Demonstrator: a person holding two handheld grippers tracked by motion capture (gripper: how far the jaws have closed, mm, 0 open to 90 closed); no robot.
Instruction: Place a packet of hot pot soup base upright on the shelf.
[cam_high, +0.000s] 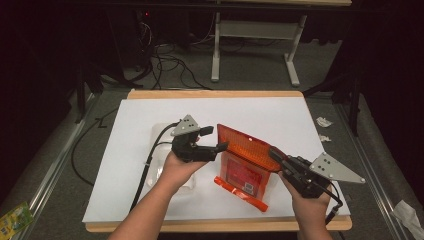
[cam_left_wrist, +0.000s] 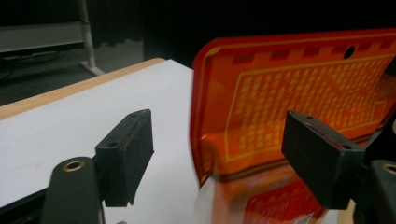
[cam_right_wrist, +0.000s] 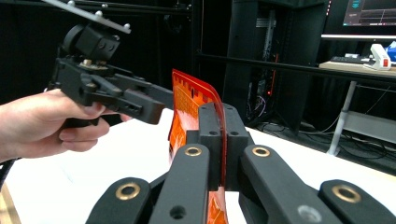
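Right gripper (cam_right_wrist: 219, 135) pinching orange plastic pouch (cam_high: 247, 150) edge, pouch half lifted off white table sheet (cam_high: 140, 115), left gripper (cam_left_wrist: 217, 158) jaws spread beside pouch's other edge, not gripping, clear bag (cam_high: 162, 135) beneath left hand (cam_high: 180, 167)

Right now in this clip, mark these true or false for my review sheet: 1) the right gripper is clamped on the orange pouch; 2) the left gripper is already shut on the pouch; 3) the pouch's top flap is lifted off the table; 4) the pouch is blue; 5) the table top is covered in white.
1) True: the right gripper has its jaws shut on the edge of the orange pouch.
2) False: the left gripper is open, its pads apart, with the pouch's corner between them.
3) True: the flap stands raised above the rest of the pouch.
4) False: it is orange with yellow print.
5) True: a white sheet covers the table.
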